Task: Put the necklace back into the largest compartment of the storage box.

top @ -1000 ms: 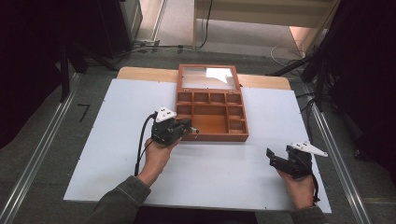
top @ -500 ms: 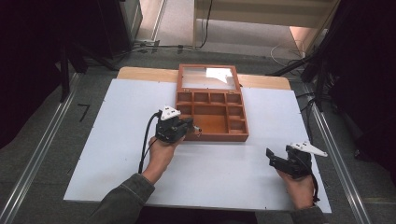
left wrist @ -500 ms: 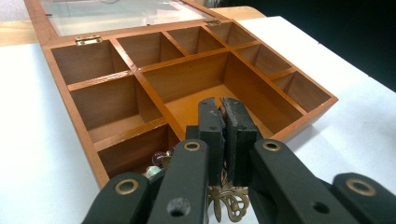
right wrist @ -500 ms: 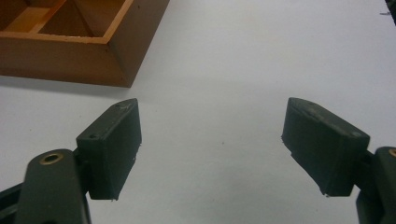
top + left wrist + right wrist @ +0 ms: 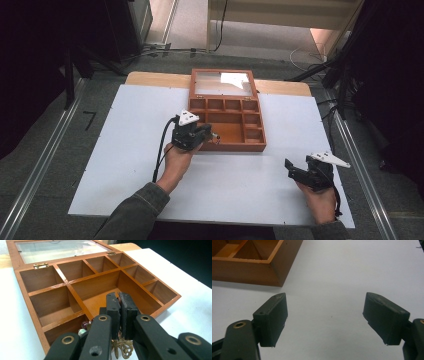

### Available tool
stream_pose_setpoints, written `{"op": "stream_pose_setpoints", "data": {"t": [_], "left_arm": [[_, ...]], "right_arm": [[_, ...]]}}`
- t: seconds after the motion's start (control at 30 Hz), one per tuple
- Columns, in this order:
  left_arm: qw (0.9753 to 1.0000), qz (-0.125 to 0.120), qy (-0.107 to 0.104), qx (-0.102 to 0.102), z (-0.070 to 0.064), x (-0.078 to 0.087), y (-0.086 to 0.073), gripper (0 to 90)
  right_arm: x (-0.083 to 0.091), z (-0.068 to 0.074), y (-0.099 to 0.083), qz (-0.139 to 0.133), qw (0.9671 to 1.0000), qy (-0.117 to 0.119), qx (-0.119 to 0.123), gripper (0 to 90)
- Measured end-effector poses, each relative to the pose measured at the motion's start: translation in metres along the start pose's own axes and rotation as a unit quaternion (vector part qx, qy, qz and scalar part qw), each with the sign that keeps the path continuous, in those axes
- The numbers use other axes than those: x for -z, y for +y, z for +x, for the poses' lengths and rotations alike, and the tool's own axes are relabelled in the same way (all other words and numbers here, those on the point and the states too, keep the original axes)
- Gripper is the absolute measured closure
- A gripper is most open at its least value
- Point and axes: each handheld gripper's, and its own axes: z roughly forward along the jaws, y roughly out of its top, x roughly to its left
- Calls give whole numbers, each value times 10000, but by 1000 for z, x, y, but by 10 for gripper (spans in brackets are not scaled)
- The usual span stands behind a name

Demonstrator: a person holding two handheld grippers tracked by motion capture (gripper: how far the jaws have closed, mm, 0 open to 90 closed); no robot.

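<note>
Currently your left gripper [image 5: 119, 298] pinches a brass filigree beaded ornament [image 5: 121, 348] over the wooden box's [image 5: 255, 146] front-left rim, no writing legible; your right gripper [image 5: 324, 320] gapes empty, right of it.

The left tool [image 5: 119, 305] has matt black jaws with brass-coloured rivets. Just beneath them hangs a piece of gold filigree jewellery [image 5: 121, 348] with dark red and pale green beads. Ahead of it the wooden box [image 5: 75, 280] is warm orange-brown (its hinges brass). The right tool [image 5: 324, 320] is black too, over a plain white tabletop [image 5: 352, 270].
</note>
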Motion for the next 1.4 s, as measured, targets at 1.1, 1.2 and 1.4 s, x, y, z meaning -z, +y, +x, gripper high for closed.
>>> {"op": "stream_pose_setpoints", "data": {"t": [1.1, 1.2, 1.4], "left_arm": [[9998, 167, 19, -44, -8, -34, 14, 871], [9998, 183, 22, -50, -8, -37, 14, 871], [9997, 230, 70, -63, -7, -45, 14, 870]], "right_arm": [[-1, 0, 0, 14, 10000, 16, 3, 179], [-1, 0, 0, 22, 10000, 10, 14, 179], [-1, 0, 0, 16, 10000, 7, 27, 179]]}}
